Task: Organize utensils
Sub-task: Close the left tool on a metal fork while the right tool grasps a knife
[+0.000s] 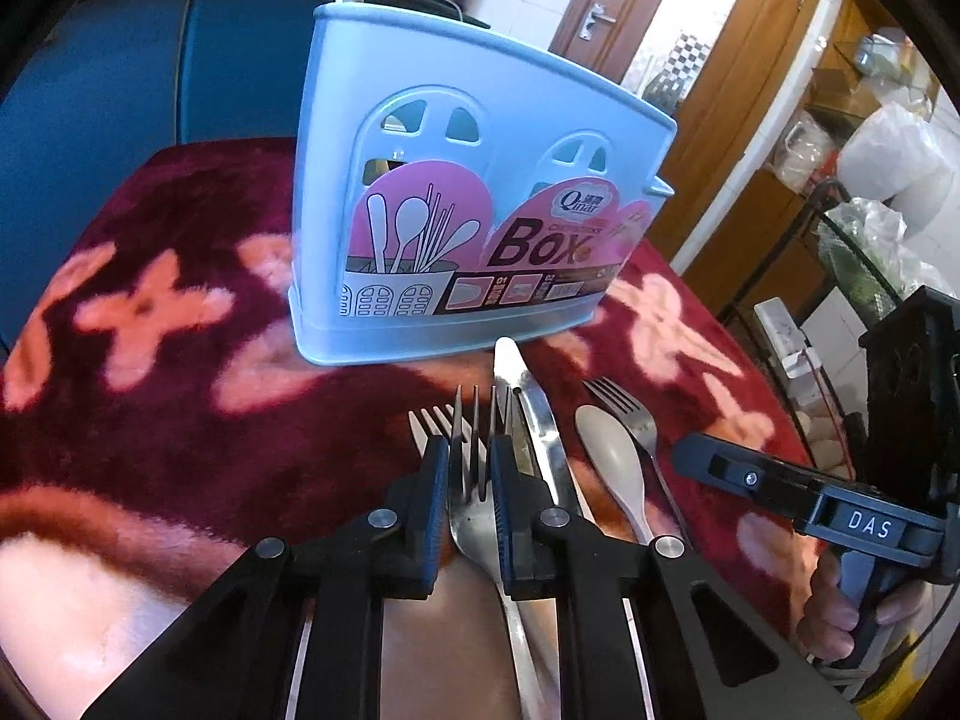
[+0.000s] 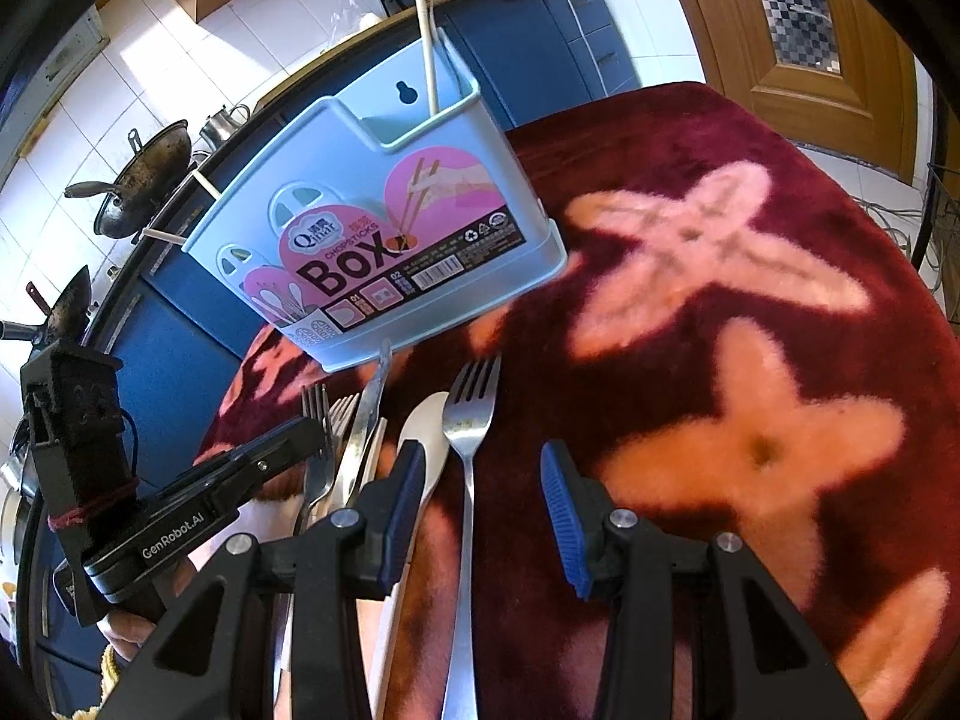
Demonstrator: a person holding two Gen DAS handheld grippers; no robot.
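A light blue utensil box point(image 1: 474, 198) stands upright on the dark red flowered blanket point(image 1: 180, 396); it also shows in the right wrist view point(image 2: 384, 252), with pale chopsticks point(image 2: 427, 54) standing in it. My left gripper point(image 1: 470, 462) is shut on a metal fork point(image 1: 477, 516), tines pointing toward the box. Beside it lie another fork point(image 1: 427, 423), a knife point(image 1: 534, 414), a white spoon point(image 1: 612, 462) and a fork point(image 1: 630, 414). My right gripper point(image 2: 483, 495) is open, straddling a fork point(image 2: 468, 420), with the white spoon point(image 2: 427, 432) by its left finger.
The blanket point(image 2: 750, 312) spreads to the right in the right wrist view. Blue cabinets point(image 2: 528, 48) with woks point(image 2: 144, 186) stand behind the box. A wooden door point(image 1: 678, 42) and a wire shelf point(image 1: 840, 276) with bags are at the right.
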